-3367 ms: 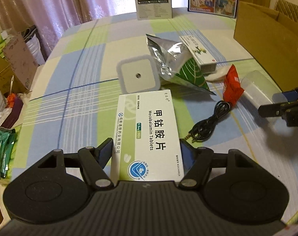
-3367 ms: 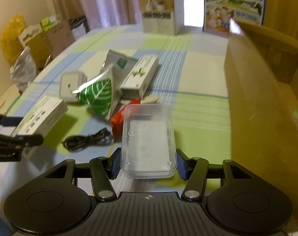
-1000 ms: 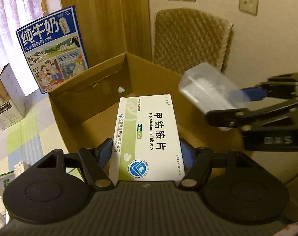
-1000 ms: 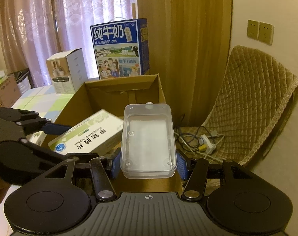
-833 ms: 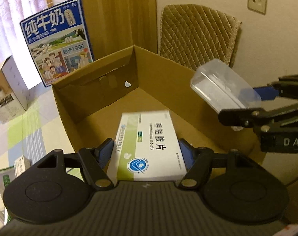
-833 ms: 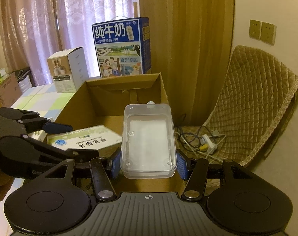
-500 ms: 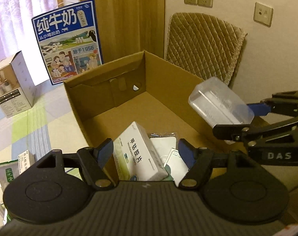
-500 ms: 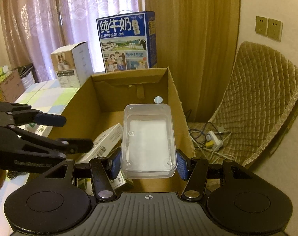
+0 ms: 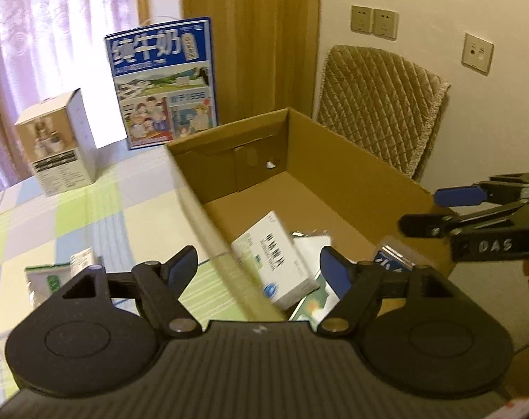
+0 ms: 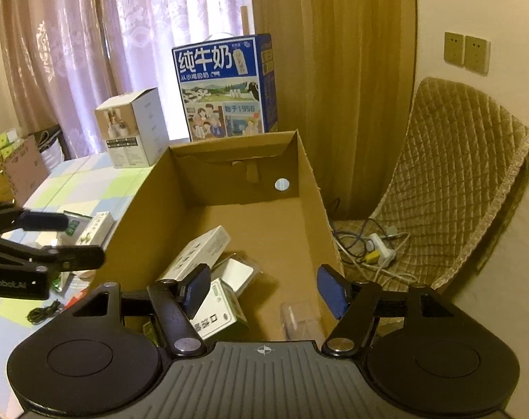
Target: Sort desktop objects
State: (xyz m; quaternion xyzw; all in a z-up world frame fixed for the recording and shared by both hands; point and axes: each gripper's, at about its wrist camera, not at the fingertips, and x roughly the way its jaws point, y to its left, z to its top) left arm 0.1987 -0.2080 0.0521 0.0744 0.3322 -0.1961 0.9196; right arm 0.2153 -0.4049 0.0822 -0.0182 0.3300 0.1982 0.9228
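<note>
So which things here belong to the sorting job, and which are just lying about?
Part of the job:
- cardboard box
- white tablet box in it
- clear plastic container in it
- left gripper, jaws open
- right gripper, jaws open
- small boxes on the table

Just lying about:
- milk carton
- white product box
- quilted chair
- power strip

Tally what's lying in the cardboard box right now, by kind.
White cartons: 2 (tablet carton, printed carton)
Flat white packet: 1
Clear plastic container: 1
Total visible: 4; more may lie hidden underneath.
</note>
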